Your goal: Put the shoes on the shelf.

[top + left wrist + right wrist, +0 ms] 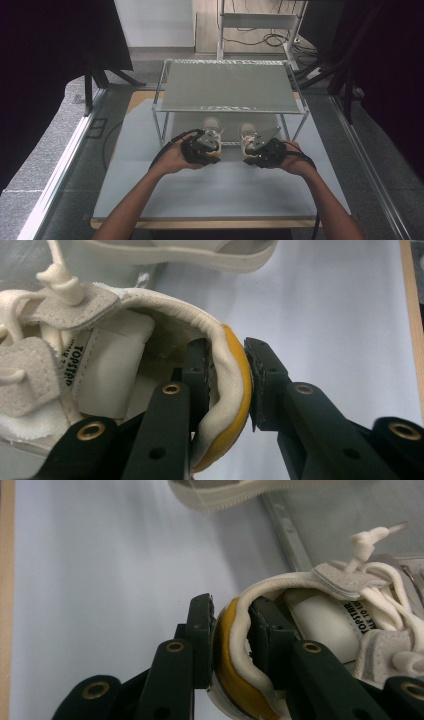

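Each gripper pinches a cream shoe's heel collar: left gripper (227, 385) on left shoe (150, 335), right gripper (232, 640) on right shoe (300, 610), by the rack (230, 107). The soft collars might slip free.

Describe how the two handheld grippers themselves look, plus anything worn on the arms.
Both the left gripper and right gripper have black bodies topped by grey three-cornered plates, each trailing a black cable. Up close, the jaws are matt black bars with brass-ringed holes and rough dark pads. The forearms are bare, with no sleeves in sight.
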Available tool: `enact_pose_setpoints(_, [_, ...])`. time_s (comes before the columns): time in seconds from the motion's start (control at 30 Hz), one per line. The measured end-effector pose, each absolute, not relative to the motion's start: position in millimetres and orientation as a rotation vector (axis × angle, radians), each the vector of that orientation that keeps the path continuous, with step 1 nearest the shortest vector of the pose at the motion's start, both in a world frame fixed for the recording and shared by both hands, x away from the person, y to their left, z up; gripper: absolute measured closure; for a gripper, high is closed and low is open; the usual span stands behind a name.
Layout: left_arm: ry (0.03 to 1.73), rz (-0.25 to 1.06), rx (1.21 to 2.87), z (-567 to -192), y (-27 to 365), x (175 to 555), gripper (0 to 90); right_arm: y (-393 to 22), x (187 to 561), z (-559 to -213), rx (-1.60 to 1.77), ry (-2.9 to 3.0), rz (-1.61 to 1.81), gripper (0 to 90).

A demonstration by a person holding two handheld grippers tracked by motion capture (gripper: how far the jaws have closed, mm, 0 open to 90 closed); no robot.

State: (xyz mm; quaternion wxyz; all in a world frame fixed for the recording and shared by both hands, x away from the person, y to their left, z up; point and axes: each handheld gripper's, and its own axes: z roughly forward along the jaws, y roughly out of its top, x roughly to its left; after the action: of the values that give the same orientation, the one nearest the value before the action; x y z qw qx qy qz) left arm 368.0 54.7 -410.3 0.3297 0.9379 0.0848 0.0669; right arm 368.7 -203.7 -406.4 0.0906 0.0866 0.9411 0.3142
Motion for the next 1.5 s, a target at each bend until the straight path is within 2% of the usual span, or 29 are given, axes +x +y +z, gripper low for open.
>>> enact_pose_setpoints(0.97, [0.142,0.158,2.496,-426.0,24.8,404.3,73.1,-187.1,406.1,-413.8,0.251,2.792,0.937,72.5])
enact_pose_setpoints(1.4, [0.203,0.122,2.51,-442.4,28.3,422.0,72.5,-173.7,425.3,-432.9,0.283,2.81,0.923,71.9])
enact_pose_setpoints(1.5, [0.21,0.127,2.513,-446.5,27.5,425.0,69.7,-171.3,428.5,-439.5,0.271,2.822,0.903,70.9])
